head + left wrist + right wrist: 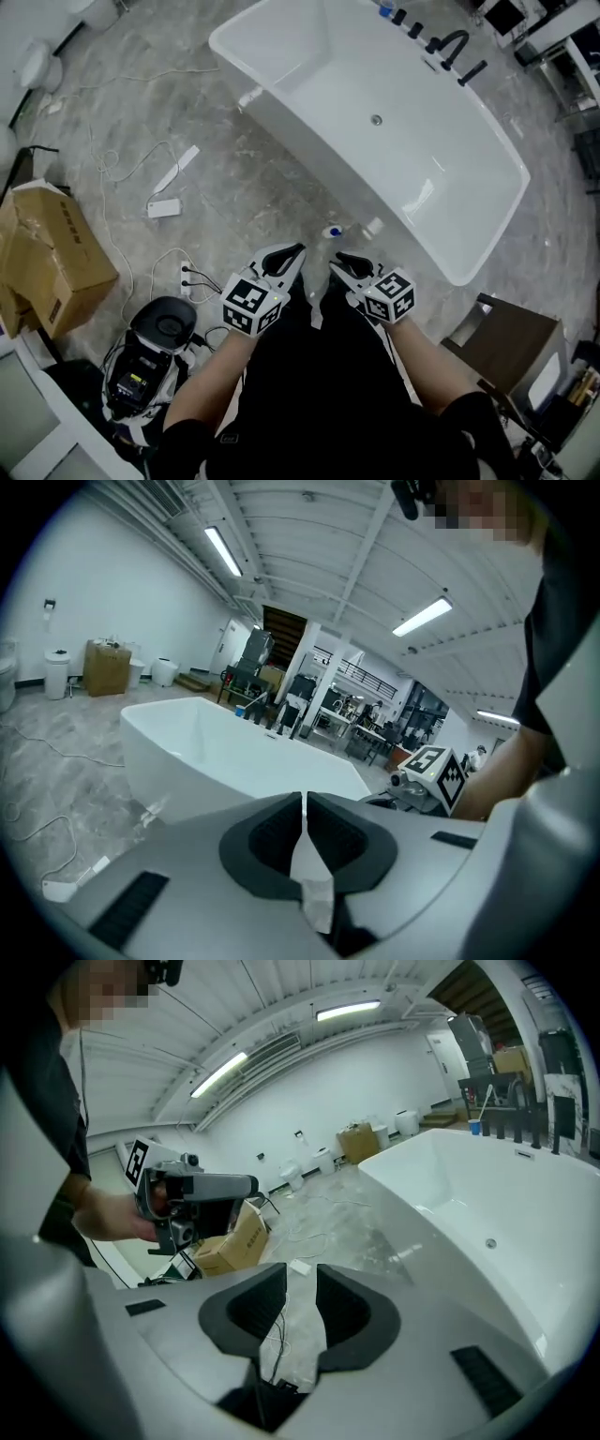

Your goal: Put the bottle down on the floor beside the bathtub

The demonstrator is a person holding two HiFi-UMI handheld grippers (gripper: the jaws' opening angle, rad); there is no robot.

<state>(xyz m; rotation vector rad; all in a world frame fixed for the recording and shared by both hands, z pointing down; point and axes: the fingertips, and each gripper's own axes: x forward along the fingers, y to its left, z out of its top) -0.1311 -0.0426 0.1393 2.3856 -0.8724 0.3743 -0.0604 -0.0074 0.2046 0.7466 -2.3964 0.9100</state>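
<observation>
A clear bottle with a blue cap (334,232) stands on the grey floor, close to the near wall of the white bathtub (291,117). Both grippers hang above it in front of the person's body and neither touches it. My left gripper (294,253) is shut, its pads together with nothing between them (304,803). My right gripper (341,262) is open, with a narrow gap between its pads and only floor behind it (302,1279). The bottle is hidden in both gripper views. The tub (197,757) (469,1194) fills the space ahead of each gripper.
A cardboard box (47,258) stands at the left. A power strip (187,276), loose cables and a black device (155,342) lie near the person's left side. A brown cabinet (511,342) stands at the right. A black tap (455,45) is on the tub's far rim.
</observation>
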